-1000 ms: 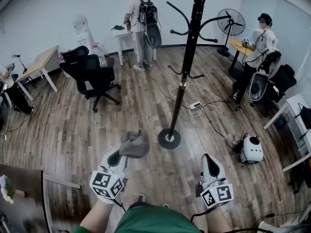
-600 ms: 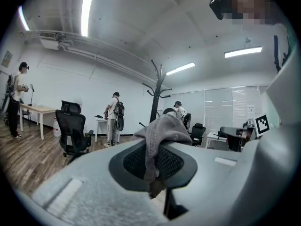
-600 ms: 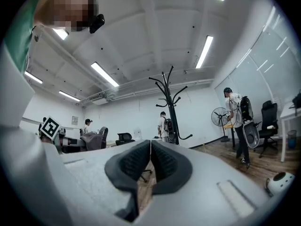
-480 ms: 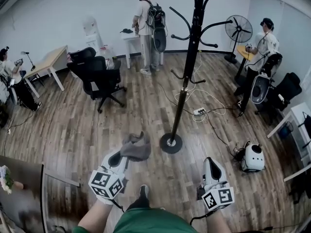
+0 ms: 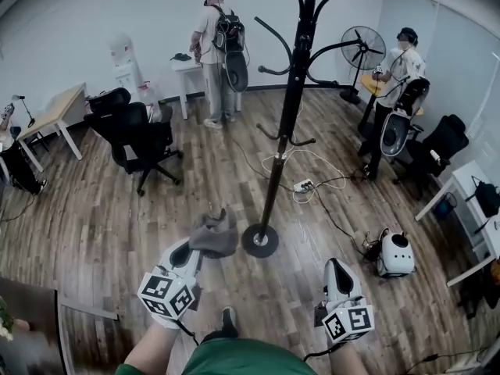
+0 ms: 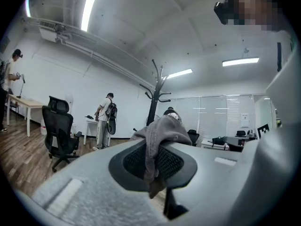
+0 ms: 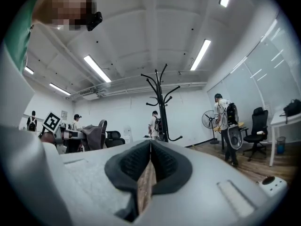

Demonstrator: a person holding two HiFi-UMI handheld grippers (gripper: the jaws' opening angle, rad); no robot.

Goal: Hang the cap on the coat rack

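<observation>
Cap (image 5: 214, 233) pinched in my left gripper (image 5: 201, 246), right gripper (image 5: 335, 265) closed empty, I've walked nearer the coat rack (image 5: 291, 116) for hanging.

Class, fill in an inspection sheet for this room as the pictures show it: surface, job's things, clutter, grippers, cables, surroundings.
Surface: wooden floor.
Job's things: grey cap held by the left gripper; black coat rack upright ahead, visible hooks bare.
Clutter: office chairs, standing fan, white device on the floor.
Grippers: left gripper shut on the cap; right gripper shut, empty.
Cables: power strip with looped white leads behind the rack's base.
Surroundings: white walls; person with backpack at a table; another person near the fan.
</observation>
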